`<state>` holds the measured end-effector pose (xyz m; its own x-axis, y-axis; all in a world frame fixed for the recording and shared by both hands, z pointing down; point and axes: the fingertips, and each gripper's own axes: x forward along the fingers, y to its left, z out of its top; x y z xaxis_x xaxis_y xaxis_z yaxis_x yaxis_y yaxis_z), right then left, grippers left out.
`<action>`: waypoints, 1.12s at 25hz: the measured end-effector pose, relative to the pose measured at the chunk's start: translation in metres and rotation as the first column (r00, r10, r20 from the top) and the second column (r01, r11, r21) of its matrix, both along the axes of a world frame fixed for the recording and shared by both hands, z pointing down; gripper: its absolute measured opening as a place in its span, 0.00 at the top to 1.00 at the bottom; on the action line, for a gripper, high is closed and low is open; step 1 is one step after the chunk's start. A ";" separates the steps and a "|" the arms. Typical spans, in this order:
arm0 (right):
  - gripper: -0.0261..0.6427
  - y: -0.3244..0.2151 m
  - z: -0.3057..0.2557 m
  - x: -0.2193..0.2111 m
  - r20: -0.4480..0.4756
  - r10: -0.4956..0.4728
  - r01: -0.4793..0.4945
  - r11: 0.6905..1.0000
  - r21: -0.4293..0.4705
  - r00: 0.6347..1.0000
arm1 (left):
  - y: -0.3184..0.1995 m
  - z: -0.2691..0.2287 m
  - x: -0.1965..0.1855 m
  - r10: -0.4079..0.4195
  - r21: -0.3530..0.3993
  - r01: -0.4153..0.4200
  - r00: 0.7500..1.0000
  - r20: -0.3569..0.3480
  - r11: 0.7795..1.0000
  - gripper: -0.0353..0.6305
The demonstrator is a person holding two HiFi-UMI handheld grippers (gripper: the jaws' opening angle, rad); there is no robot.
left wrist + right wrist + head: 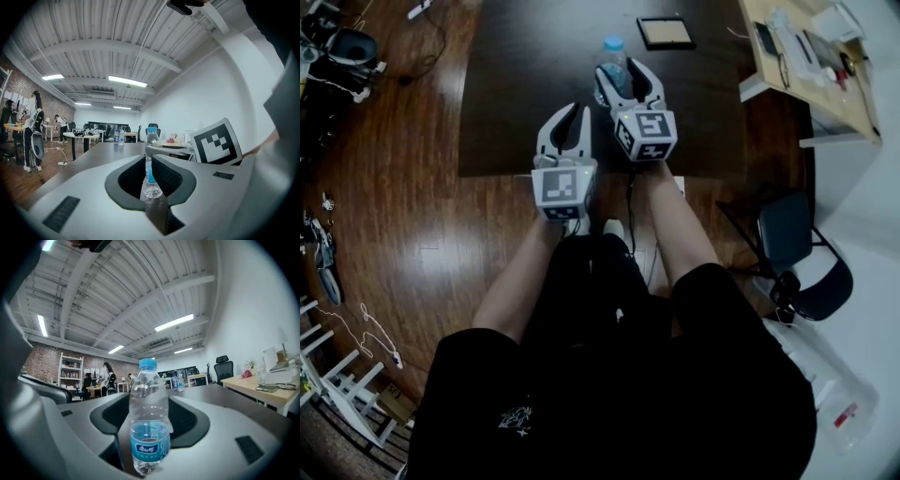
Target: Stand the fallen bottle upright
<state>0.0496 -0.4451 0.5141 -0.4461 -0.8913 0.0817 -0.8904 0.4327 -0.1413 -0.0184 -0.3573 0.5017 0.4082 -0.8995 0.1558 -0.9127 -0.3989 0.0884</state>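
Note:
A clear plastic bottle [612, 64] with a blue cap and blue label stands upright over the dark table [525, 84]. My right gripper [624, 75] is shut on the bottle, one jaw on each side of its body. In the right gripper view the bottle [149, 423] fills the gap between the jaws, cap up. My left gripper [570, 109] hovers at the table's near edge, left of and behind the bottle, shut and holding nothing. Through its jaws in the left gripper view I see the bottle [151, 180] ahead and the right gripper's marker cube [215, 143].
A flat dark-framed pad [666, 33] lies at the table's far side. A light wooden desk [806, 66] with clutter stands at the right, an office chair [797, 244] beside it. Cables and gear litter the wooden floor at the left [337, 56]. People stand far off in the room.

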 end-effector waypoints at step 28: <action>0.63 0.089 -0.036 0.009 -0.047 0.041 -0.038 0.998 0.051 0.998 | 0.030 -0.040 0.007 0.003 -0.008 -0.003 1.000 -0.011 1.000 0.89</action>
<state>0.0587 -0.3559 0.4779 -0.4069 -0.9116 0.0575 -0.9122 0.4023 -0.0770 -0.0110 -0.3269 0.4617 0.4124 -0.8971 0.1583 -0.9106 -0.4007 0.1013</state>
